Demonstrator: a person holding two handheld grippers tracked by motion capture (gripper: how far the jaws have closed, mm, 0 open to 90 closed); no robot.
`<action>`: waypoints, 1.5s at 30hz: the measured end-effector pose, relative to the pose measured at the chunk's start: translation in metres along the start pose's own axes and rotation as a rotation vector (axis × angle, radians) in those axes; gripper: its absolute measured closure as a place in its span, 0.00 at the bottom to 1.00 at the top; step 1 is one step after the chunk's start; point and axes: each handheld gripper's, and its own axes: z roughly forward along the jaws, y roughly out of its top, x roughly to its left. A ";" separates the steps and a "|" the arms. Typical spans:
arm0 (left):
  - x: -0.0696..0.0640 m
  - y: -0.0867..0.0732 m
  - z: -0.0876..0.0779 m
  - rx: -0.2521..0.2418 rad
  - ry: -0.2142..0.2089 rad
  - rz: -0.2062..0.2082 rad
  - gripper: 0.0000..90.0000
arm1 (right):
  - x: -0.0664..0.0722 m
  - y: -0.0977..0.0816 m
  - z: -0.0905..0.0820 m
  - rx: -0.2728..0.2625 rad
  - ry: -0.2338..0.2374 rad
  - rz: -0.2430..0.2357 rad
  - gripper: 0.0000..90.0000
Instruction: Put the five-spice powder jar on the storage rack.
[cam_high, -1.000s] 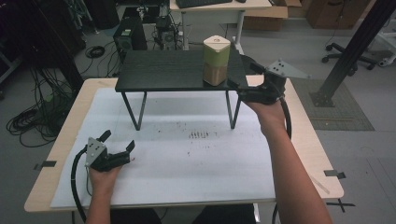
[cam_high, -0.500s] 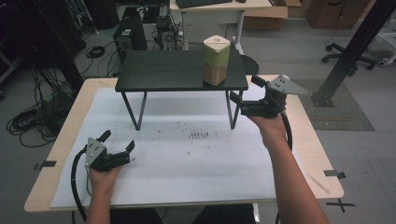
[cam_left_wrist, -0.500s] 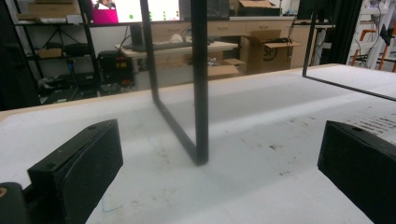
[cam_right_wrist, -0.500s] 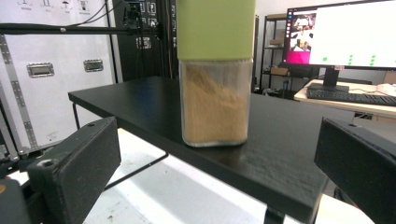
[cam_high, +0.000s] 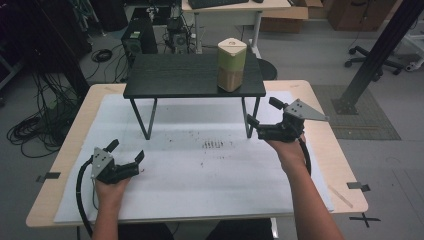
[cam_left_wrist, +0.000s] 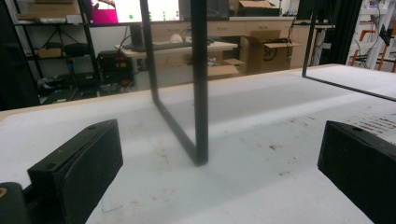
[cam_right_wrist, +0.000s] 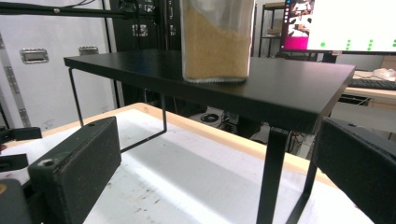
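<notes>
Right gripper (cam_high: 264, 114) now back from the container (cam_high: 231, 64), lower.

Office chair (cam_high: 374, 54) far right on floor; computer tower (cam_high: 138, 45) behind table; cables (cam_high: 31, 129) at left.

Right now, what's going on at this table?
A person holds a two-jaw gripper in each hand. The right gripper is open and empty, off the front right corner of the black shelf, below the level of its top. A container of tan grain stands on that shelf near its right end, untouched. The left gripper rests open on the white table cover, holding nothing.
</notes>
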 end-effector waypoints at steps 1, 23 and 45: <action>0.000 0.000 0.000 0.000 0.000 0.000 0.00 | 0.000 0.000 0.000 0.000 0.000 0.000 0.00; 0.000 0.000 0.000 0.002 0.003 0.003 0.00 | 0.002 -0.069 -0.012 0.015 -0.003 0.064 0.00; 0.000 0.000 0.000 0.003 0.002 0.002 0.00 | 0.007 -0.109 -0.012 0.013 -0.010 0.091 0.01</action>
